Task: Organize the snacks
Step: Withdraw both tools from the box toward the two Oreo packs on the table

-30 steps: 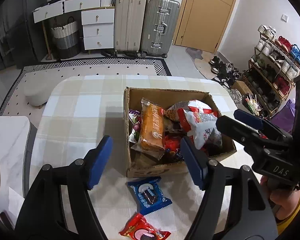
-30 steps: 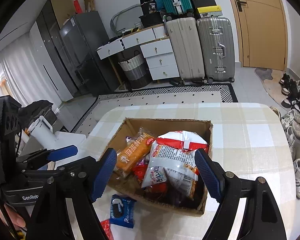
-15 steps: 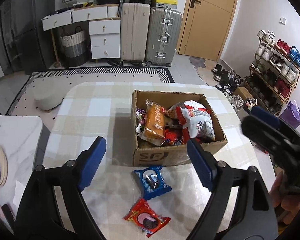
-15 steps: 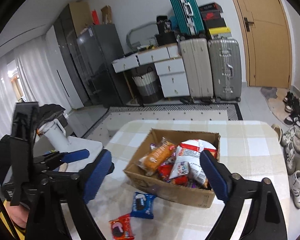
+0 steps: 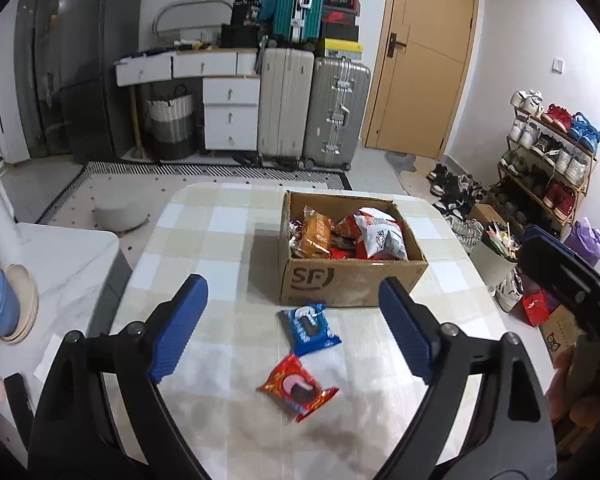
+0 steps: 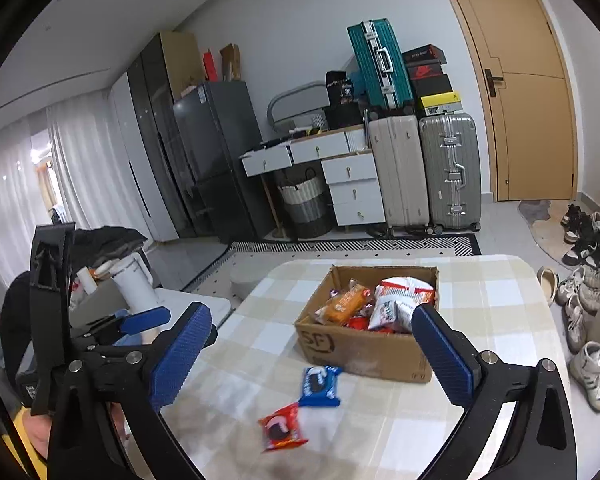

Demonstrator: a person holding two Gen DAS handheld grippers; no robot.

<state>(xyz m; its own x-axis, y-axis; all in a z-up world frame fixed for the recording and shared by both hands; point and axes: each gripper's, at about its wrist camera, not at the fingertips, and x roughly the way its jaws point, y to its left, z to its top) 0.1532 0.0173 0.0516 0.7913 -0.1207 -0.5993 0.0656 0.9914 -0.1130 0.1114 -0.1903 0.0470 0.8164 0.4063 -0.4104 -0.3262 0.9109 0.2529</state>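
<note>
While both grippers' jaws are opening empty, table (image 5: pixel 228 240) is bearing box (image 5: pixel 352 280) at twelve o'clock, suitcases (image 5: pixel 312 108) standing behind.

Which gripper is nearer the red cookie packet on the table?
Left, narrowly. The red cookie packet lies between and just beyond the left gripper fingertips. The right gripper sees it lower left, toward its left finger. Both jaws are opening, empty.
</note>
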